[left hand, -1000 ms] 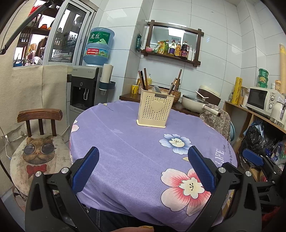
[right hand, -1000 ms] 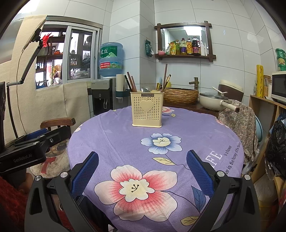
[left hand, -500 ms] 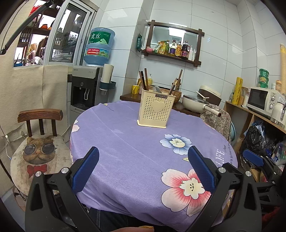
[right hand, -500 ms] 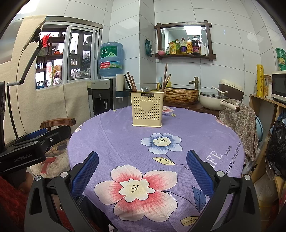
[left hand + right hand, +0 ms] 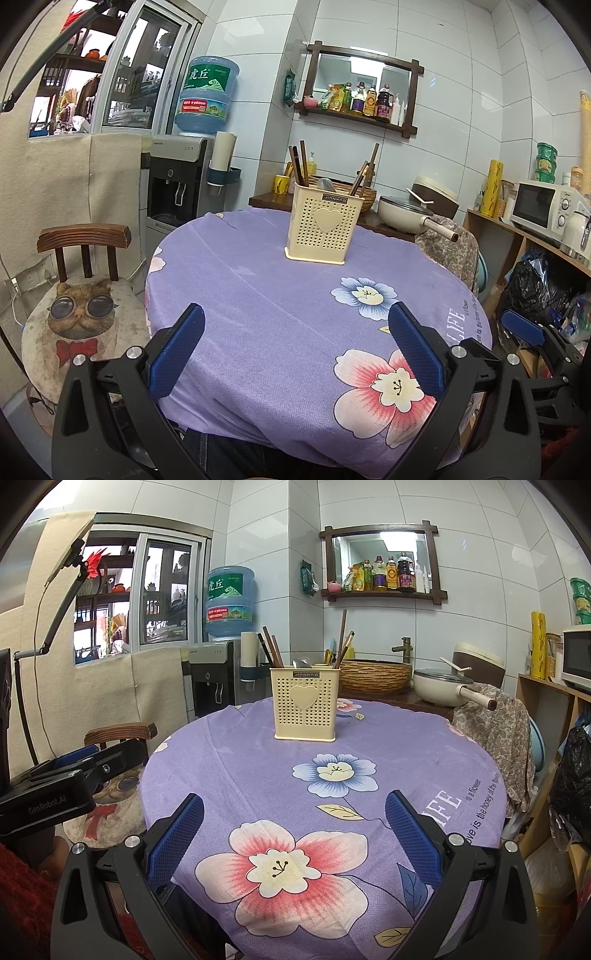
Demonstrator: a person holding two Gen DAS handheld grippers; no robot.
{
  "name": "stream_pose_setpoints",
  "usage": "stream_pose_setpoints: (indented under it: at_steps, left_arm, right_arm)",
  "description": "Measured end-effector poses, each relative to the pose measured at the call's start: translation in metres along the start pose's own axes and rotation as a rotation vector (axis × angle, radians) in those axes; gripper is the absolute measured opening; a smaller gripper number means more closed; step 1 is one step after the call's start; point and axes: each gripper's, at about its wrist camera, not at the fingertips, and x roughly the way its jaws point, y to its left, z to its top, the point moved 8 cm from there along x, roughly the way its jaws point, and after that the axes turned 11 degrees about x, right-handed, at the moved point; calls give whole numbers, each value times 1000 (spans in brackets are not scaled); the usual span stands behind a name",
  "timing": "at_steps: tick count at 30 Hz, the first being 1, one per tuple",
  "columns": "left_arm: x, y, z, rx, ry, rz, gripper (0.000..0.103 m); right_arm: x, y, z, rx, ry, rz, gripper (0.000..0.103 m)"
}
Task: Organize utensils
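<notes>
A cream perforated utensil holder [image 5: 320, 225] with a heart on its front stands upright at the far side of the round table; it also shows in the right wrist view [image 5: 304, 704]. Dark chopsticks [image 5: 300, 166] and a spoon [image 5: 301, 662] stick out of its top. My left gripper [image 5: 295, 317] is open and empty over the near table edge. My right gripper [image 5: 294, 806] is open and empty, also near the front edge. Each gripper is far short of the holder.
The table carries a purple floral cloth [image 5: 280, 295]. A wooden chair with a cat cushion [image 5: 77, 317] stands at the left. A pan [image 5: 406, 216], a woven basket [image 5: 375, 675] and a water dispenser [image 5: 177, 184] stand behind the table. Shelves with a microwave [image 5: 543, 206] are at the right.
</notes>
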Motion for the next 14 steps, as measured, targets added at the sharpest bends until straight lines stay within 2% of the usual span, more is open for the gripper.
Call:
stream_pose_setpoints:
  at_steps: [14]
  left_arm:
    - [2, 0, -3, -1, 12, 1, 97]
  right_arm:
    - [0, 0, -3, 0, 2, 1, 97]
